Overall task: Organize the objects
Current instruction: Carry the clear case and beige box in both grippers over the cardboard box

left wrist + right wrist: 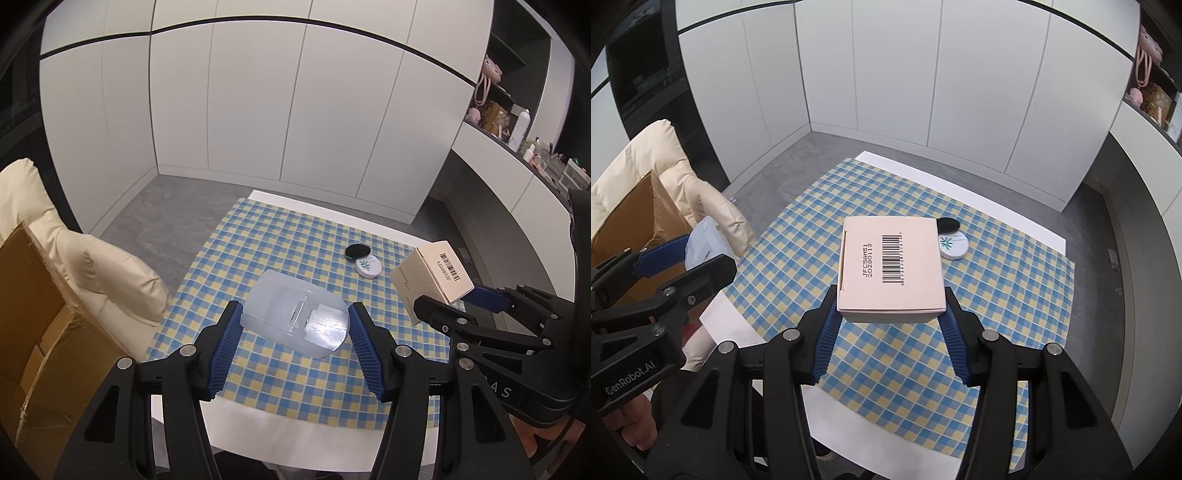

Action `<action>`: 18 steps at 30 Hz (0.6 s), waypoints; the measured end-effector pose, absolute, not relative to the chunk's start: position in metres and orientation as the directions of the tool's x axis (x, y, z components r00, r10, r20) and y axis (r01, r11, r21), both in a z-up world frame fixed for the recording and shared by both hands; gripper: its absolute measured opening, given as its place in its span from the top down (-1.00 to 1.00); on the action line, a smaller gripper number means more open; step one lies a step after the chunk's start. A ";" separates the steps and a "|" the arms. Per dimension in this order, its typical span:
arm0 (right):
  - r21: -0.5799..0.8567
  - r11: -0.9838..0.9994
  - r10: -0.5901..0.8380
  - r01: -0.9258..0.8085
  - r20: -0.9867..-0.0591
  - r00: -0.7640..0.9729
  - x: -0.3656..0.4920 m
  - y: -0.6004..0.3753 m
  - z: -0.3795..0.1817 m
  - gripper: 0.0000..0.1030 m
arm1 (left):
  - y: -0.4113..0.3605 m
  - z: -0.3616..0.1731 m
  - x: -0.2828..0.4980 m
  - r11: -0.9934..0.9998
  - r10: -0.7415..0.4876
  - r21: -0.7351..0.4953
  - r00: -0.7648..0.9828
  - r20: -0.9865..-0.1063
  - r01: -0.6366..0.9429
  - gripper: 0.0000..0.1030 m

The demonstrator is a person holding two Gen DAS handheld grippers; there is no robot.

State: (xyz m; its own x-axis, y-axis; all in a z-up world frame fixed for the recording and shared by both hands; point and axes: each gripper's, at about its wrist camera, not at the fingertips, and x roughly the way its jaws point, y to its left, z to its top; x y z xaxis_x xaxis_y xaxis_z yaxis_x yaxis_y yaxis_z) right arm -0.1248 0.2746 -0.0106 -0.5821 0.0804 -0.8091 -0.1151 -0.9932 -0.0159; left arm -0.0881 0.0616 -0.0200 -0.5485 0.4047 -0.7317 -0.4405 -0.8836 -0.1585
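Above the table: both grippers hold things up over the checked cloth point(997, 295).
Left gripper point(293, 325): clenched on a cloudy plastic box point(295, 314), lifted off the cloth.
Right gripper point(890, 306): clenched on a small cardboard box point(892, 266) with a barcode on top.
Cardboard carton point(37, 317): open, at the left by the cushion; probably where things go.
Do it well: keep both squeezes firm, carry level, don't bump the two together.
Left behind: a round white tin point(953, 246) and a black disc point(948, 224).

The box point(892, 267) hides part of the black disc point(948, 224).
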 end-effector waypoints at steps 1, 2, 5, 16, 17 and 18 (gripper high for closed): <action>-0.016 -0.994 0.077 -0.110 -0.809 -0.583 -0.126 0.271 -0.011 -0.04 | 0.059 -0.020 -0.088 -0.886 0.401 -0.158 -0.552 -0.731 -0.435 -0.14; -0.016 -0.995 0.074 -0.103 -0.809 -0.583 -0.128 0.268 -0.011 -0.04 | 0.057 -0.020 -0.088 -0.888 0.398 -0.157 -0.554 -0.731 -0.431 -0.14; -0.017 -0.996 0.065 -0.088 -0.809 -0.585 -0.131 0.259 -0.011 -0.04 | 0.050 -0.020 -0.089 -0.896 0.387 -0.154 -0.561 -0.732 -0.416 -0.14; -0.020 -0.999 0.036 -0.034 -0.808 -0.588 -0.142 0.229 -0.012 -0.04 | 0.026 -0.019 -0.092 -0.915 0.360 -0.153 -0.581 -0.730 -0.374 -0.14; -0.021 -0.999 0.036 -0.032 -0.808 -0.588 -0.142 0.227 -0.012 -0.04 | 0.025 -0.019 -0.092 -0.916 0.358 -0.153 -0.582 -0.730 -0.372 -0.14; -0.022 -0.999 0.035 -0.029 -0.808 -0.589 -0.143 0.226 -0.012 -0.04 | 0.023 -0.019 -0.092 -0.917 0.357 -0.153 -0.583 -0.730 -0.369 -0.14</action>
